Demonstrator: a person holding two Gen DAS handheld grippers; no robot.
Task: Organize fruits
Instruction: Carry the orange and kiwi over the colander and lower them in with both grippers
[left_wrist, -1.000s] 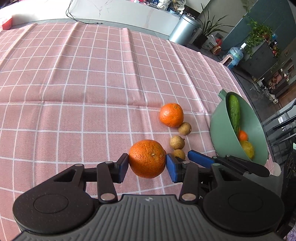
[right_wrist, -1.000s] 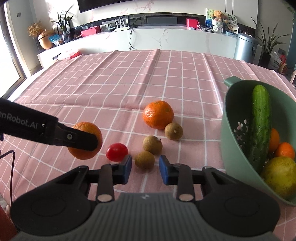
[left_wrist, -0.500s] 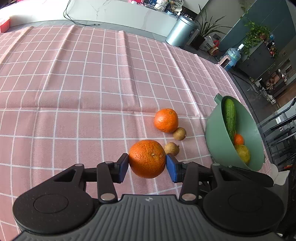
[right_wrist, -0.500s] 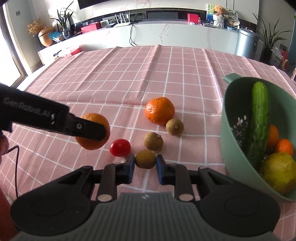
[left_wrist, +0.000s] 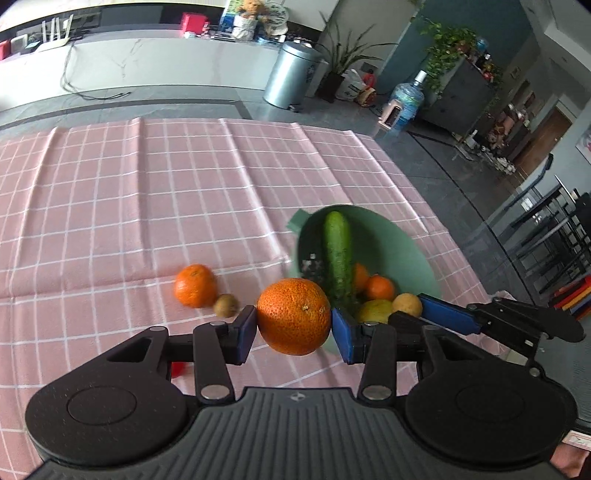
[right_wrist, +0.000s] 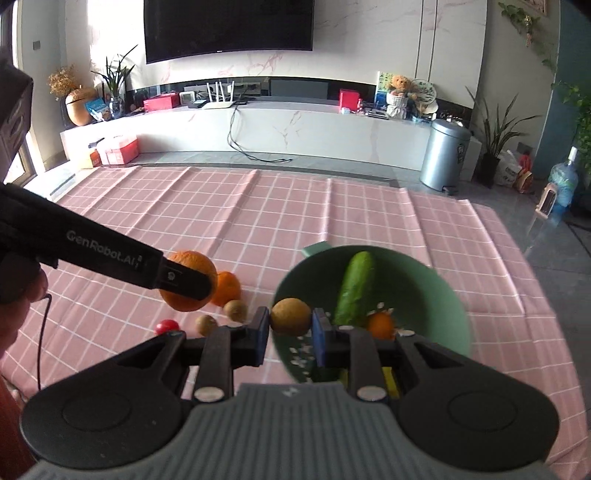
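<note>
The left gripper (left_wrist: 294, 328) is gripping a large orange (left_wrist: 293, 316) between its blue pads, jaws spread wide to the fruit's full width, and is holding it in the air just short of the green colander (left_wrist: 413, 254). The pads are touching only the orange's two sides, so any tilt or jolt could be letting a round, heavy fruit roll out and drop onto the pink checked tablecloth (left_wrist: 147, 206) or onto the colander's near rim, which might tip the bowl.

On the cloth to the left, a smaller orange (left_wrist: 195, 285) and a brown kiwi-like fruit (left_wrist: 226, 305) are lying touching each other; the right wrist view is also showing another small brown fruit (right_wrist: 206, 324) and a cherry tomato (right_wrist: 167, 326) near them, all waiting.

The right gripper (right_wrist: 290, 331) is clamping a small brown fruit (right_wrist: 290, 316), jaws closed to a narrow gap, over the colander's near edge. Both grippers are converging on one bowl, so they could be colliding, or one dropped fruit could be striking the other.

The colander is holding a cucumber (left_wrist: 338, 254) leaning up its wall, two small tangerines (left_wrist: 380, 287) and a yellow-green citrus (left_wrist: 375, 311). A hard drop could be bruising these or knocking the cucumber over
</note>
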